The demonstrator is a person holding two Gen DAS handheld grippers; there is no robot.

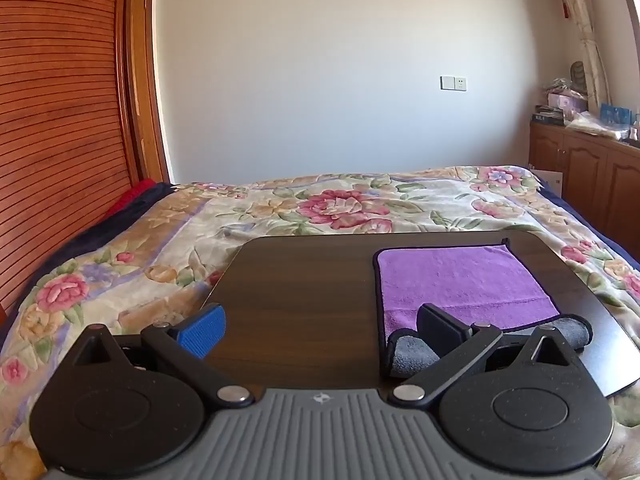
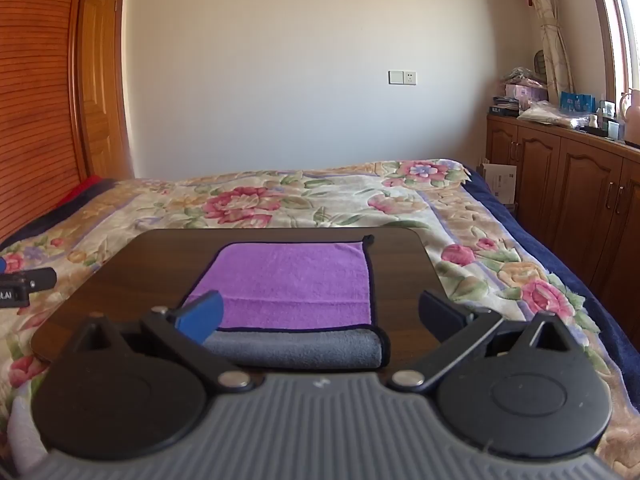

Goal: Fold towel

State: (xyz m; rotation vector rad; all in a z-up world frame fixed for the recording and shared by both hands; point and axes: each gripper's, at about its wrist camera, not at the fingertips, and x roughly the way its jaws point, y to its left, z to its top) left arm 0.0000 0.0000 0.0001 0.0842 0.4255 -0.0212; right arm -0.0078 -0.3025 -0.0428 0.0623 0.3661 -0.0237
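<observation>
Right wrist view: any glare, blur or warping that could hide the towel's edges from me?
Right wrist view: daylight enters from the window at upper right; the towel is evenly lit and sharp, its dark edging clear, no glare; fisheye bows the wardrobe and the table. Left wrist view: same warping; the left gripper has one finger covering part of the towel's near edge.

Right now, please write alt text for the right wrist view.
A purple towel, its near edge rolled back showing grey, lies on a dark tray table on a flowered bed. The open right gripper is at that edge.
</observation>
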